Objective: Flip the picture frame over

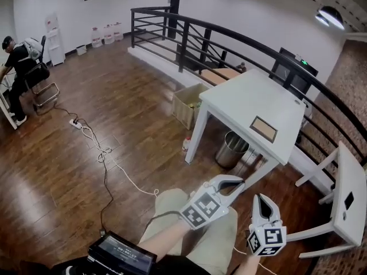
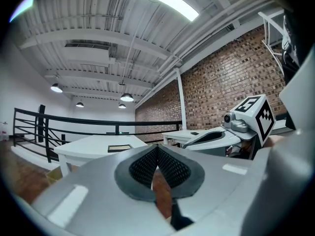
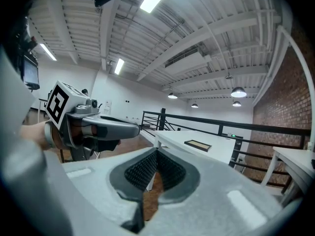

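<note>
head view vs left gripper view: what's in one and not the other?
Head view only: the seated person at far left, the power strip and its cable on the wood floor, the metal bin under the white table, and the marker cube on the left gripper.
Left gripper view only: the ceiling beams, the long ceiling light, and its own pads shut together, nothing between.
Both: the table, the picture frame flat on it, the black railing, the right gripper.

Glossy wooden floor (image 1: 57,171), matt white table (image 1: 241,96), shiny metal bin (image 1: 231,149), rough brick wall (image 2: 221,87)
</note>
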